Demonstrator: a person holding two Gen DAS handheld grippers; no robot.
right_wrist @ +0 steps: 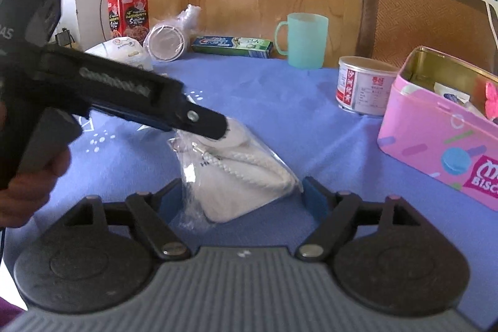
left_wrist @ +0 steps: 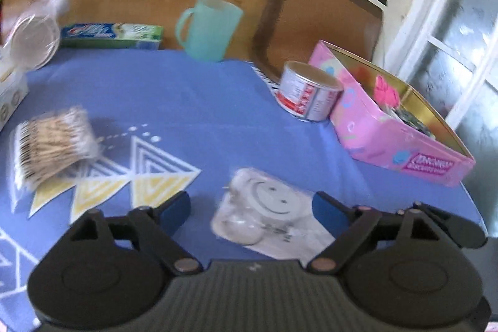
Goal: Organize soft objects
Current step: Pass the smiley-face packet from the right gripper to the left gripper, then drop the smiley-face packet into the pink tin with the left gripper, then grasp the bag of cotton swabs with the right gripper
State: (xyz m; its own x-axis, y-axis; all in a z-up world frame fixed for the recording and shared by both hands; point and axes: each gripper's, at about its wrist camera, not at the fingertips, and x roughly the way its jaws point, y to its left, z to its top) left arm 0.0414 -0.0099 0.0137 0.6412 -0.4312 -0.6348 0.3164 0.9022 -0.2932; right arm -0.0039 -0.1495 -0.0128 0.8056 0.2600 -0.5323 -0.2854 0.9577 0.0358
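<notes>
Here the landmark is the open pink rectangular biscuit tin [right_wrist: 435,145] with its gold-coloured inside, standing at the right side of the blue patterned tablecloth [right_wrist: 280,101]. The task's thing, a clear plastic bag holding a white soft smiley-face item [left_wrist: 264,207], lies flat on the cloth to the left of the tin and nearer the cameras, apart from it. In the right wrist view the same bag [right_wrist: 236,176] sits between the blue pads of the right gripper [right_wrist: 246,195]; the right pad is close against the bag's edge, but whether either pad presses it cannot be told. The left gripper [left_wrist: 252,204] stands released, jaws spread on either side of the bag with cloth visible between pads and plastic; in the right wrist view its tip [right_wrist: 214,126] reaches over the bag's far end.

Just beside the tin's left end stands a short round white-and-red can [right_wrist: 364,89]. Behind that can, further from the tin, stands a mint-green plastic mug [right_wrist: 305,39], and left of the mug lies a blue-green toothpaste box [right_wrist: 232,45]. Well to the left of the tin lies a clear pack of cotton swabs [left_wrist: 53,145].
</notes>
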